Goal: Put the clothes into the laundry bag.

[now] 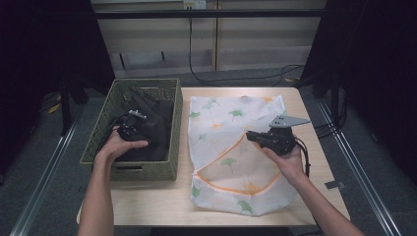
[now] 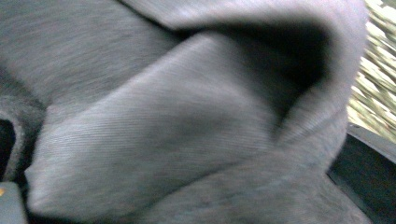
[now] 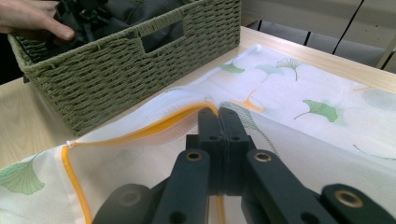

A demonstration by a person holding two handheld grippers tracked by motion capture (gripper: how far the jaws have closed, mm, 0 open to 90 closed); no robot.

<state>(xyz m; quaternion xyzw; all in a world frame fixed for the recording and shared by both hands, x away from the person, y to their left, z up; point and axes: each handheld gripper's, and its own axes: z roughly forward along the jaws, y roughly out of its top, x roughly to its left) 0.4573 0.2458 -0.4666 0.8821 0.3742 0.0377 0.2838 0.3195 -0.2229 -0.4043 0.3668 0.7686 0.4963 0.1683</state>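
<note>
Claws two: left claw [image 1: 129,129] wide over one dark garment [image 1: 155,130], right claw [image 3: 218,122] clamped on one mesh bag [image 1: 216,123].

basket [image 1: 101,129]: olive green, woven weave
clothes [image 1: 156,129]: dark grey, near black from above; fine ribbed grey knit close up
laundry bag [image 1: 216,118]: white mesh, green ginkgo leaves, some orange ones
bag edge [image 3: 154,125]: orange trim
left gripper [image 1: 129,125]: black
right gripper [image 3: 218,116]: black jaws, grey plate on top
table [image 1: 305,113]: light wood grain
</note>
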